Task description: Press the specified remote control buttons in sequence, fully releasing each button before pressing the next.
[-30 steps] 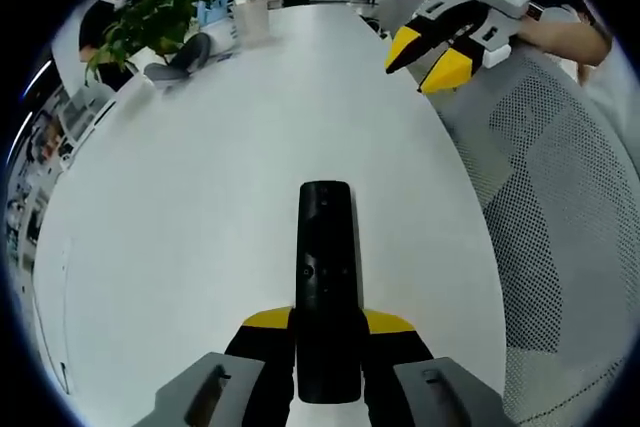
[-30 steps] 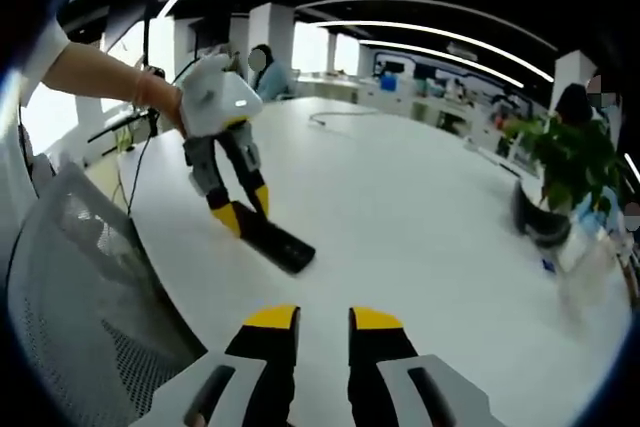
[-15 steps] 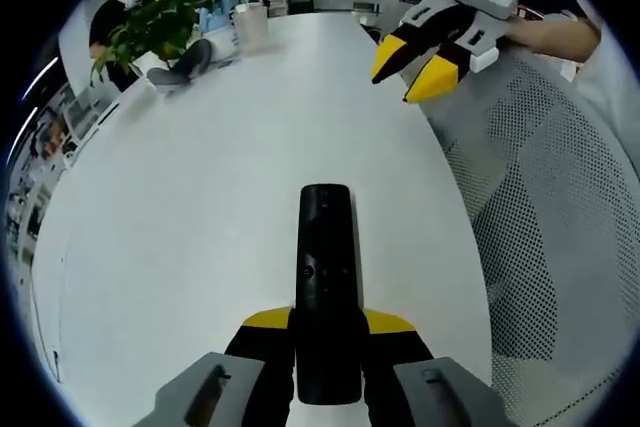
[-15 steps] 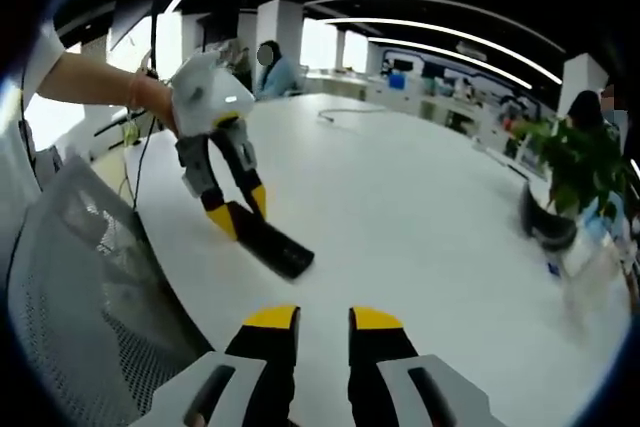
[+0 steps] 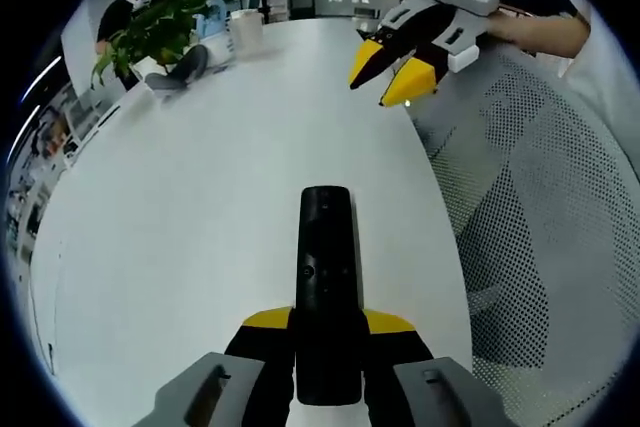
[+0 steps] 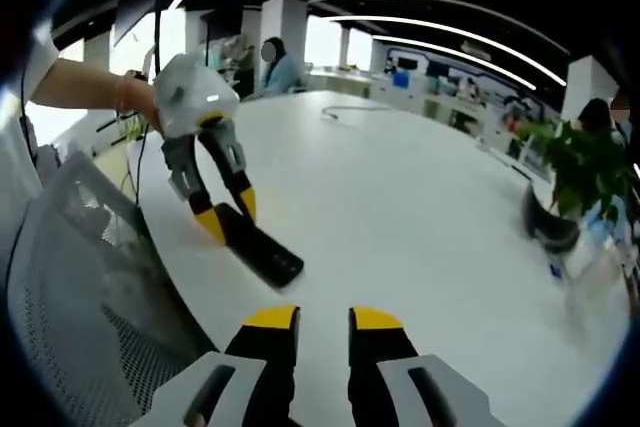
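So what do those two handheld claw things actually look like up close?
Each is a light grey plastic body, like the left gripper, with two dark jaws ending in yellow tips. The right gripper has the same yellow-tipped jaws. A white sleeve covers the person's upper arm.

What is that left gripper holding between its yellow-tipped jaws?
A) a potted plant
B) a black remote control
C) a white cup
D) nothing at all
B: in the left gripper view, the left gripper has its jaws closed on either side of the black remote control, which sticks out forward over the white table.
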Demonstrator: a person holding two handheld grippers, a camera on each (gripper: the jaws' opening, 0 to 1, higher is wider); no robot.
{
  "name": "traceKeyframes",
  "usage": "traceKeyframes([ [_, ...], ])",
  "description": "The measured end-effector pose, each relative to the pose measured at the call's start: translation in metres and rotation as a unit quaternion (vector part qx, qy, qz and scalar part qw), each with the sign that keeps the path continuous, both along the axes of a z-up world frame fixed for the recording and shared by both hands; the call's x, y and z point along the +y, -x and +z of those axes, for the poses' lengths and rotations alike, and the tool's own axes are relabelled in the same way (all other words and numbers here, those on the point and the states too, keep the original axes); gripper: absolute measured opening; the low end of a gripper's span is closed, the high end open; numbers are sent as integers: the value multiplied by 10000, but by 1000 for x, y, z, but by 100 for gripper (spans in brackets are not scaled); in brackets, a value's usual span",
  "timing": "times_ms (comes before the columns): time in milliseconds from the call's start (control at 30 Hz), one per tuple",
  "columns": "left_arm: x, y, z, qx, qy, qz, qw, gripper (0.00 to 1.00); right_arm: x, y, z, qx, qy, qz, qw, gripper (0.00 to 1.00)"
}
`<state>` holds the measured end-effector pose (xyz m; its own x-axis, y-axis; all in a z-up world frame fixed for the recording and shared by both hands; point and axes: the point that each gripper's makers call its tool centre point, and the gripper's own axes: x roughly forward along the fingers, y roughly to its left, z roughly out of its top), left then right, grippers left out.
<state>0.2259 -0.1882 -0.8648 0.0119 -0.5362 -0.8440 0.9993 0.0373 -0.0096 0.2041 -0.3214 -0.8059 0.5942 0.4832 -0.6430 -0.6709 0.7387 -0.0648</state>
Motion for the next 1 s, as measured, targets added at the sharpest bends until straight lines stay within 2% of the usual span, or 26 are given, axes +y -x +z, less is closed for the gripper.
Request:
traceKeyframes([
  [1000, 0, 24, 0, -21, 79, 99, 9999, 24, 3, 4, -6, 58, 298, 196, 9993, 15],
])
